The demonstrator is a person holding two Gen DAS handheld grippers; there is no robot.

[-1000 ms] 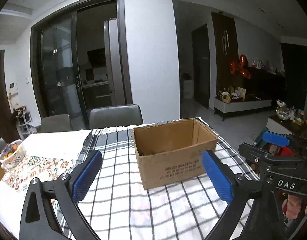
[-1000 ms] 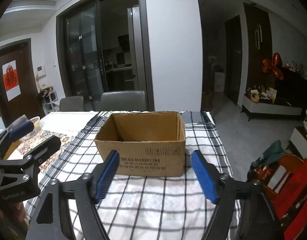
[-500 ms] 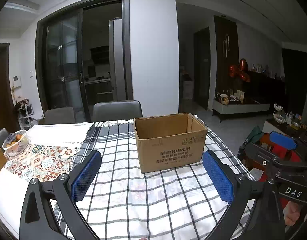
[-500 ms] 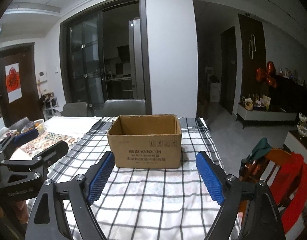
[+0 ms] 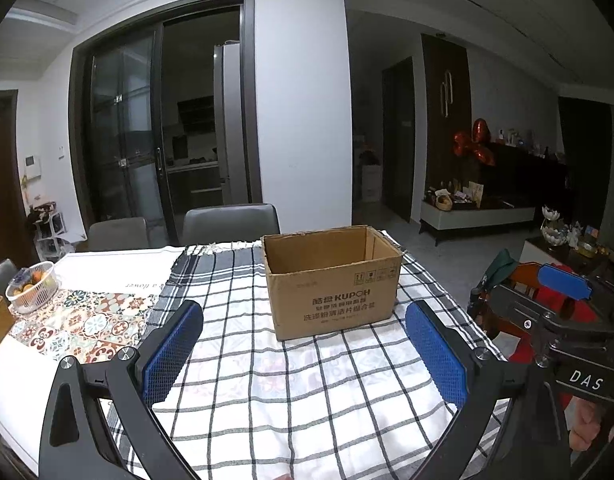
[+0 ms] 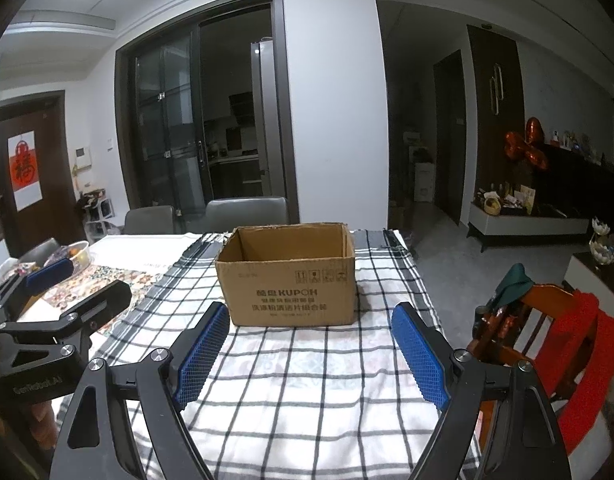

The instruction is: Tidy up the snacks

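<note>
Both tongs had drawn back from the cardboard box, which a second earlier had filled more of each wrist view and now sat smaller, further up the checked tablecloth. The left tongs stood wide open with nothing between their blue pads, only bare cloth showing in the gap. The right tongs were likewise spread wide and empty; their jaws had opened a little further within the last second and then settled, and nothing lay between them.

The box stood upright and open-topped on the table, near the far right corner of the checked cloth, apart from both tongs. From these angles only its inner walls showed, so whether any snacks lay inside could not be told. No loose snacks were visible on the checked cloth or the patterned cloth beside it; a basket at the left edge held what looked like fruit.

With both tongs empty, pulled clear and no snacks left in sight, the sorting seemed to be at or near its end, or else between items; the views could not settle which.
</note>
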